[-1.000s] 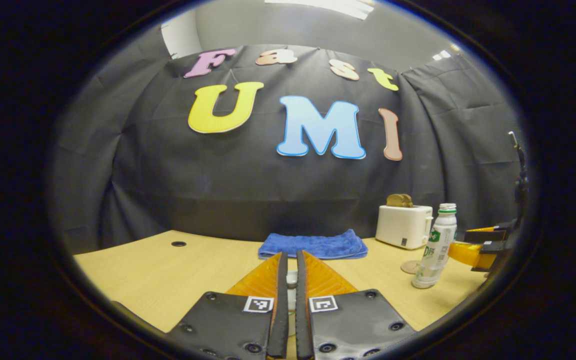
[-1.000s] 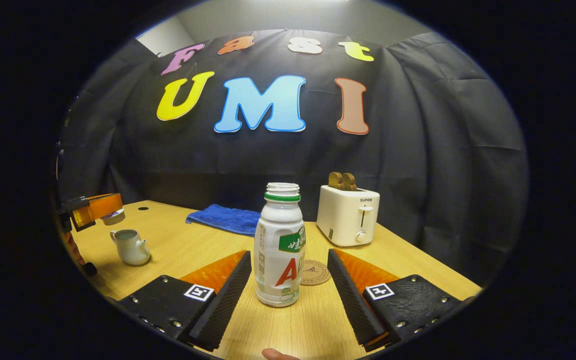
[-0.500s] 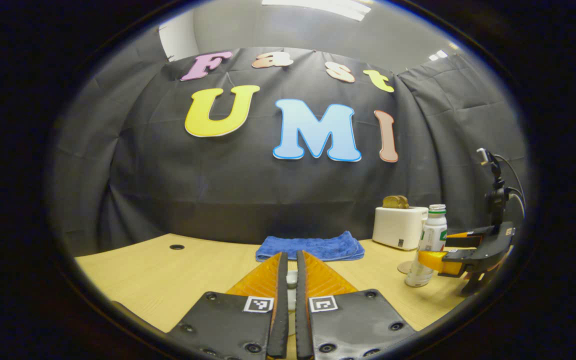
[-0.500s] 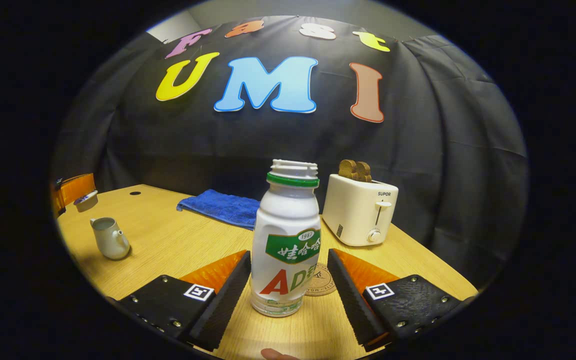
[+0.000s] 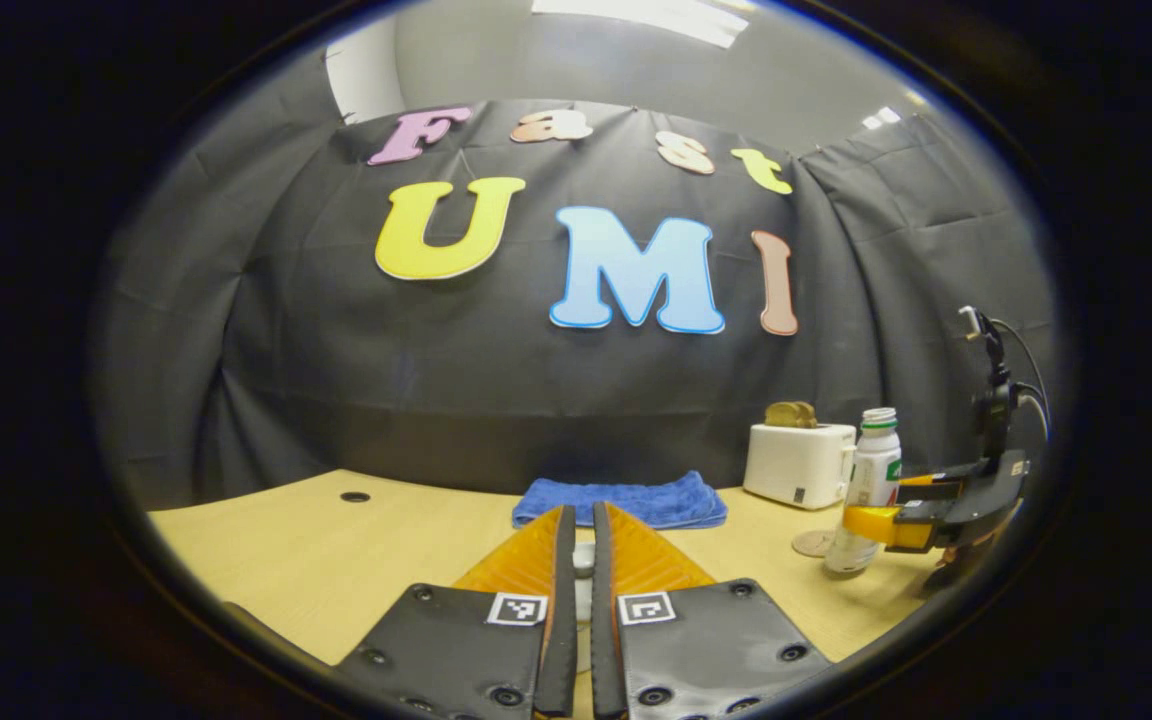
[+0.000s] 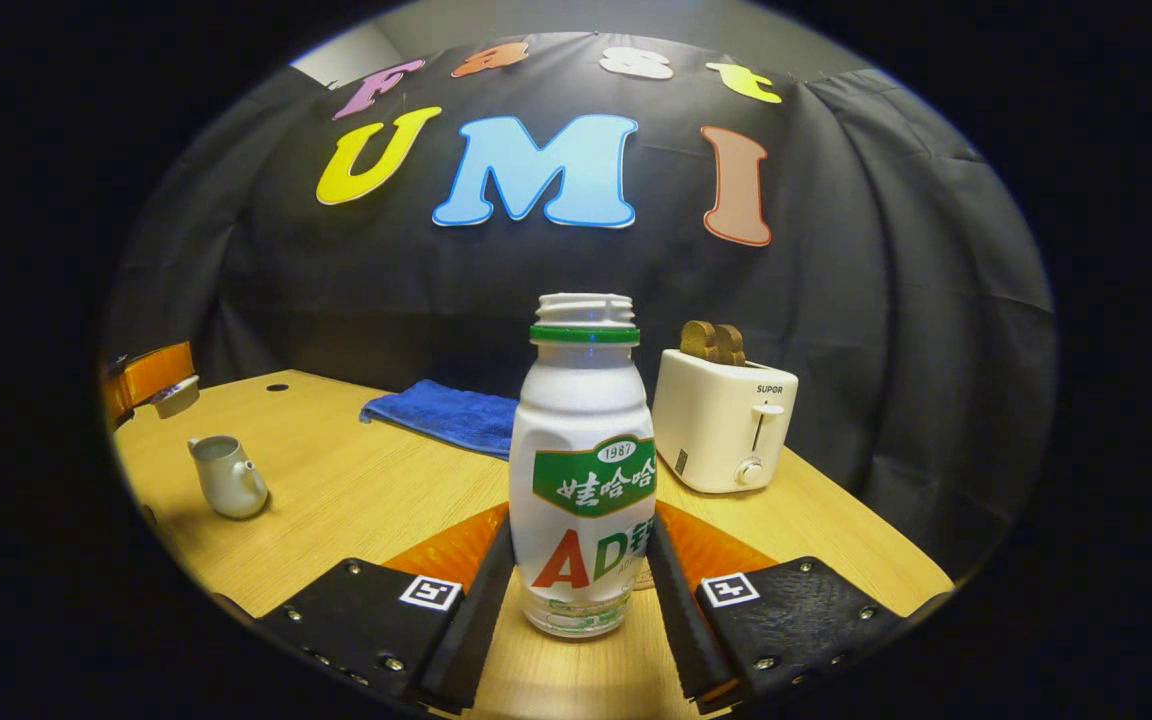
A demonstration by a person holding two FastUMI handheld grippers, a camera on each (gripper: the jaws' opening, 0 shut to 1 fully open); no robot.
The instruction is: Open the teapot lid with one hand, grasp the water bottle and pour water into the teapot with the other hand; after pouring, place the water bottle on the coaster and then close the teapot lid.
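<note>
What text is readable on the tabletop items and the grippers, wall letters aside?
"SUPOR": on the front of the toaster.
Water bottle: carries a printed label, left unread here.
Coaster: any mark is too small to read.
Left gripper and right gripper: square coded tags, no words.
Teapot and teapot lid: no text seen.

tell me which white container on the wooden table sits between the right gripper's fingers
The white plastic bottle with the green neck ring, standing upright between the right gripper fingers. The small white ceramic teapot sits far off, lid removed.
</note>
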